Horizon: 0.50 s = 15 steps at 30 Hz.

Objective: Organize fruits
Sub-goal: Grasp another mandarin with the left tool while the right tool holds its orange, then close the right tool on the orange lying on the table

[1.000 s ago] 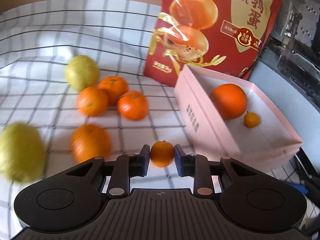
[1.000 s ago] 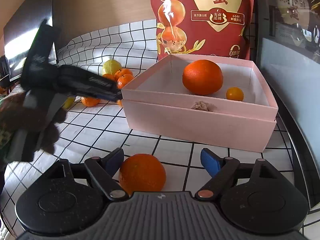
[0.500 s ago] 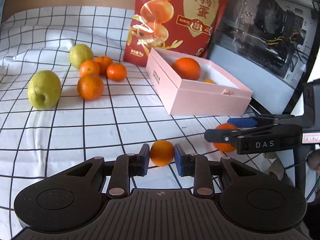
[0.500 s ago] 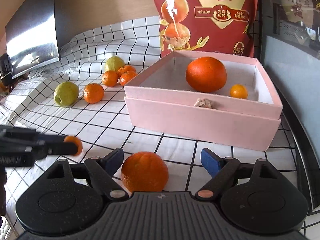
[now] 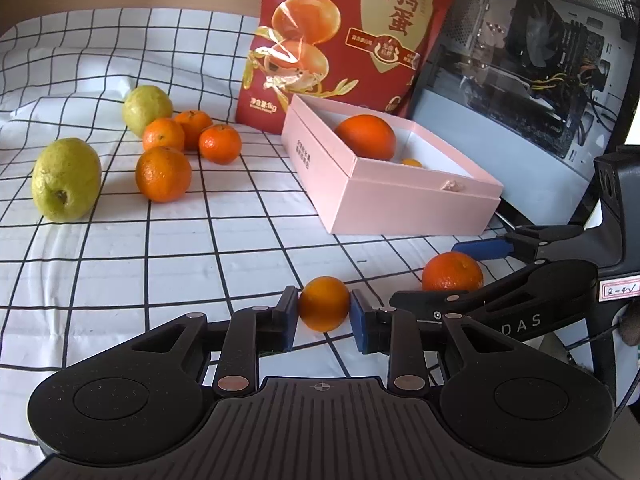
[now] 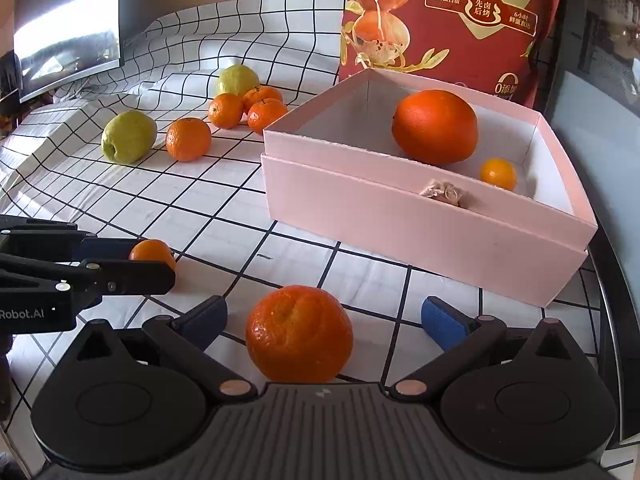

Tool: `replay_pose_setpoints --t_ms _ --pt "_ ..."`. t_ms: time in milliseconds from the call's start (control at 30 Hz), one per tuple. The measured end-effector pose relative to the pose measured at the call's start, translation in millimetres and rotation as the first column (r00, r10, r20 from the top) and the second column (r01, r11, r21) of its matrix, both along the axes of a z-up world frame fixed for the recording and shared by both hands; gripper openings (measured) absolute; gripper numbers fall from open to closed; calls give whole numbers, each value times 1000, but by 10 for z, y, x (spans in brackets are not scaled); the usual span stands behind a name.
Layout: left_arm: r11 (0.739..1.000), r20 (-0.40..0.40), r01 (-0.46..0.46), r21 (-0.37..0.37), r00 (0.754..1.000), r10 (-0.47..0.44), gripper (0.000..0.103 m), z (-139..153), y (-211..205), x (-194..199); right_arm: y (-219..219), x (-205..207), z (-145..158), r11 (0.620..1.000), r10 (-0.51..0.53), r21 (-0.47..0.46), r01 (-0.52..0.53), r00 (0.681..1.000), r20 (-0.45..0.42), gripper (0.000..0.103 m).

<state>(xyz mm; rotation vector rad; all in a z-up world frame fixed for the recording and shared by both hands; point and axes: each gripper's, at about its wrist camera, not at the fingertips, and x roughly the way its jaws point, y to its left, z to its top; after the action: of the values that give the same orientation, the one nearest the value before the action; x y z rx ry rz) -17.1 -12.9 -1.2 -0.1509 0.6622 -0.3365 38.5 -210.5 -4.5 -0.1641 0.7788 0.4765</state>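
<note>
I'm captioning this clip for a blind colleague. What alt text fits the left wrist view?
The left gripper pinches a small orange above a checked cloth. To its right, the right gripper stands open around a mandarin. Behind sit a pink box holding a large orange, loose fruit, and a red bag.

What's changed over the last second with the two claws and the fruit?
The left claw carried its small orange away from the pink box to beside the right claw, keeping its grip. The right claw's jaws have just been opening wide; the mandarin sits between them untouched. The box contents and the loose fruit on the cloth stayed put.
</note>
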Motion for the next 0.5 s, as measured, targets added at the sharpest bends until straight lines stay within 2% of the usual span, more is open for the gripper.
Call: replay_pose_setpoints --t_ms 133,233,433,500 --pt "1000 -3 3 -6 1000 -3 31 -2 13 7 12 -15 6 1000 -24 -9 24 1000 -10 103" --pt "1000 -3 -31 3 1000 31 31 9 -39 -58 1 -29 6 1000 -20 -8 20 1000 -9 103" --pt "982 32 -82 168 996 78 31 41 -320 -200 -70 -178 17 1000 7 -9 -7 1000 -3 103" --pt "978 38 -86 188 996 80 31 38 -342 -206 -126 -218 19 1000 -13 -7 13 1000 -2 103"
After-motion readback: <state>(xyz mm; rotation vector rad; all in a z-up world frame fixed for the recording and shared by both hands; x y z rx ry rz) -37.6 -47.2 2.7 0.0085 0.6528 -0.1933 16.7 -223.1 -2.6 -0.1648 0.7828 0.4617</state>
